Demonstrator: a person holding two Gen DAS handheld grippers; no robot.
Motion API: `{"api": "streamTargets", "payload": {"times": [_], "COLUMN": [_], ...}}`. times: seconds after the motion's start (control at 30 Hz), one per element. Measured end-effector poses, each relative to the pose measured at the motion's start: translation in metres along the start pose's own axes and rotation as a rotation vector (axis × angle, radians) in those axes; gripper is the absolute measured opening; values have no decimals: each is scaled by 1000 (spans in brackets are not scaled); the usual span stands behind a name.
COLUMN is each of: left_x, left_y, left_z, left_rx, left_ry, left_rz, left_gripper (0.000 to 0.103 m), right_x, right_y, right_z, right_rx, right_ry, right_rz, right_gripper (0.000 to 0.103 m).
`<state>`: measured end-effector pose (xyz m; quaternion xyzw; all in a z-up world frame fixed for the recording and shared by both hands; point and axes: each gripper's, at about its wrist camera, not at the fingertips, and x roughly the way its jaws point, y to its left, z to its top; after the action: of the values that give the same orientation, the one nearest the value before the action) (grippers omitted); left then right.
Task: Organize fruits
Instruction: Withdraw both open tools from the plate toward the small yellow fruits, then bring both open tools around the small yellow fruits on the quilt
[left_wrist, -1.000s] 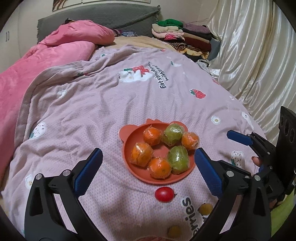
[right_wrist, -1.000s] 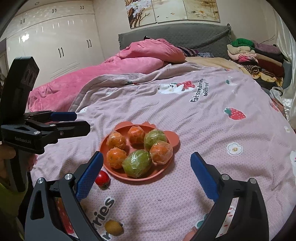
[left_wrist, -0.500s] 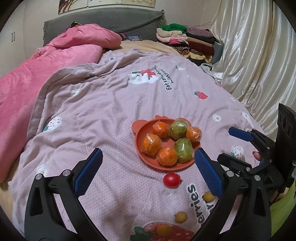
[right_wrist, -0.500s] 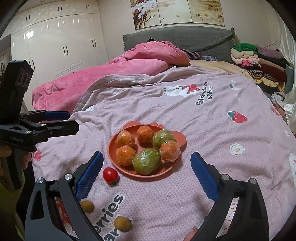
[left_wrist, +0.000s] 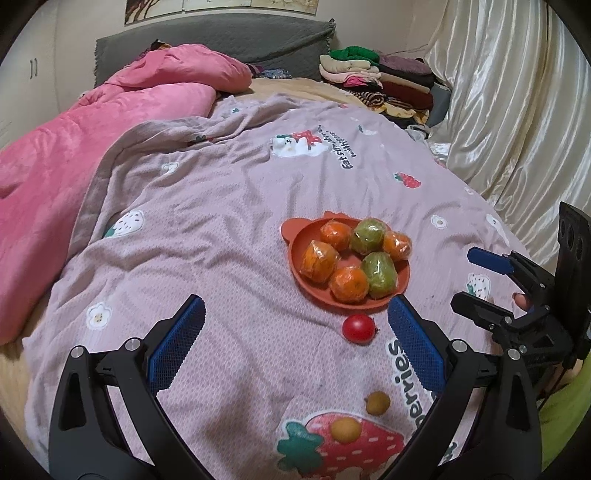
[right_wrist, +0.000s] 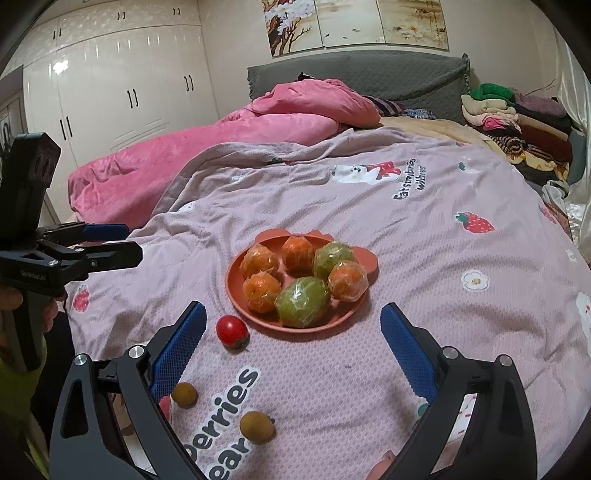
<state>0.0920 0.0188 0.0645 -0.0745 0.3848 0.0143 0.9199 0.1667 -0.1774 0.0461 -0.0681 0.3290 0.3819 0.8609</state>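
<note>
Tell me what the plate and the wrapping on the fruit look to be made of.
Plate: matte terracotta, molded ear-like tabs on its rim, likely silicone or plastic. Wrapped fruits: thin clear film, glossy and wrinkled, probably plastic cling wrap.

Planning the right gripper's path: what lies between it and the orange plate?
Only bare blanket between right gripper and plate in the right wrist view; the red tomato sits leftward.

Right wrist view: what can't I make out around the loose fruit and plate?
- Small brown fruit: partly behind the right tool finger.
- Plate floor: mostly covered by wrapped fruit.
- Fruit types: blurred by wrap.
- Left tool: side-on, gap unclear.
</note>
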Motion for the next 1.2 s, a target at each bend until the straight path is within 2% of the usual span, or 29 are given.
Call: {"api": "streamTargets", "payload": {"times": [0.83, 1.2], "left_x": [-13, -11], "left_y": [-11, -14], "left_z": [-48, -69], "left_rx": [59, 83], "left_ry": [46, 81], "left_rz": [-20, -32], "left_gripper": [93, 92], "right_x": [-7, -6], "right_y": [10, 19], "right_z": [-53, -64], "right_rx": [37, 12], "right_ry": [85, 115], "right_rz": [-11, -9], "right_gripper": [95, 95]}}
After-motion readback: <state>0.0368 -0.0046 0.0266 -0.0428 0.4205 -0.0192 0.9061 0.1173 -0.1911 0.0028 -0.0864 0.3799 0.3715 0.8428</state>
